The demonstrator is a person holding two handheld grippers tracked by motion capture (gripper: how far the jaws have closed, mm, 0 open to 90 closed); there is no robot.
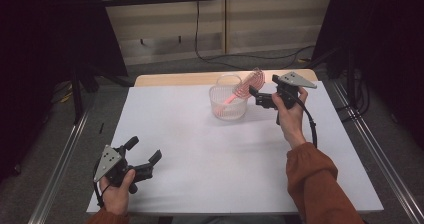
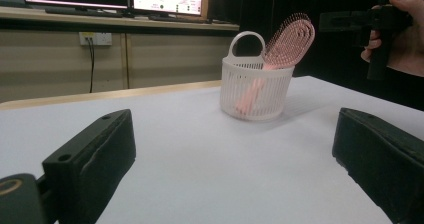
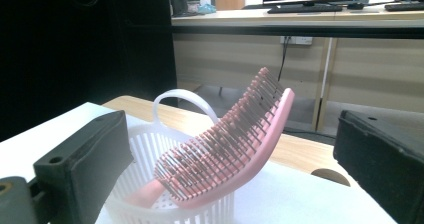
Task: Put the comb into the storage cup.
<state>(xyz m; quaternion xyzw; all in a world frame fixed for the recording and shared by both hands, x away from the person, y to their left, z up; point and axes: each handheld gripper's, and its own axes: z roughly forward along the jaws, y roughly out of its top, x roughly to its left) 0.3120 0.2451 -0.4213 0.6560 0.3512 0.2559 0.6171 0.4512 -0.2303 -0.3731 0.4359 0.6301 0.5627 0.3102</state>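
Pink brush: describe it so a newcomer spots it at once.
Start at the white table and look to its far side, where a small white slotted basket stands near the right hand-held gripper. The brush stands handle-down in it, its bristled head leaning out over the rim. It is the one pink thing there.

The basket (image 2: 256,91) looked like white plastic, slotted all round in a fine lattice with a smooth loop handle. The hairbrush (image 3: 227,149) was pink plastic, faintly glossy along its back, its bristles thin and stiff with rounded tips. The table (image 1: 200,149) had a matt white top over a pale wood edge. Both grippers' jaws were matt black.
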